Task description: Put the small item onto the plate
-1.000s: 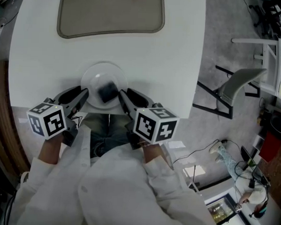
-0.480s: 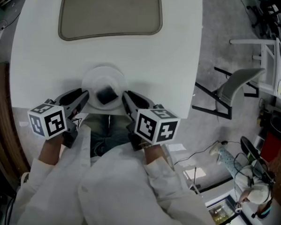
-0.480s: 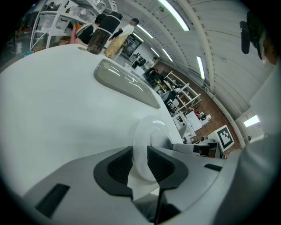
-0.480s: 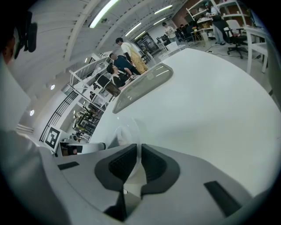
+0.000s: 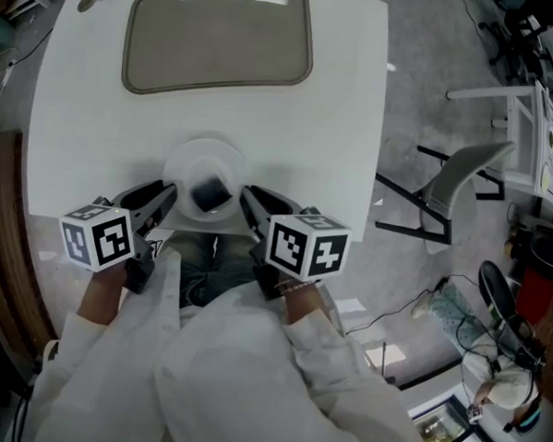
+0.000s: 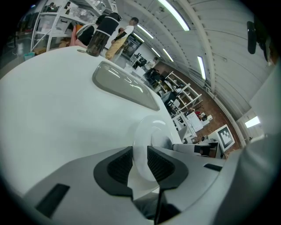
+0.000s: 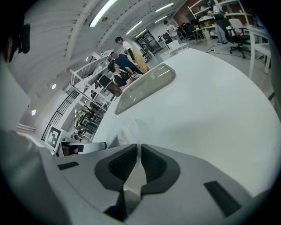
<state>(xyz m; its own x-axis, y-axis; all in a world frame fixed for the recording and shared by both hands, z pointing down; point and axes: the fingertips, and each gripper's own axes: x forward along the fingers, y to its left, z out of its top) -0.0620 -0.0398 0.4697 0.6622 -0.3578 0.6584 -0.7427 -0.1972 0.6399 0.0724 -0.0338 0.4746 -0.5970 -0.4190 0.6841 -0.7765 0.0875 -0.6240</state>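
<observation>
Overhead, head view: you hold a clear plate (image 5: 189, 157) at the near edge of a white table (image 5: 87, 132), with one gripper at each side of it.
Small item: the dark small item (image 5: 210, 195) lies on the plate, slightly nearer to you than its middle.
Left gripper: your left gripper (image 5: 170, 194) has narrow jaws, and its pads clamp the plate's left rim.
Right gripper: your right gripper (image 5: 245, 195) has just been closing its jaws. They now stand narrow, with the plate's right rim pinched between the pads.
Markings: each marker cube (image 5: 97, 237) carries black-and-white square patterns.
Mat: a grey-beige mat (image 5: 220, 37) lies on the far half of the table, well apart from the plate.
Head view alone: it shows the item plainly, your white sleeves (image 5: 241, 371) and a grey chair (image 5: 449, 188) on the floor at right.
Gripper views alone: they show the thin rim seated between each pair of dark pads. The left gripper view adds a dark jar (image 6: 97, 42) upright beyond the mat, with people standing behind it.
</observation>
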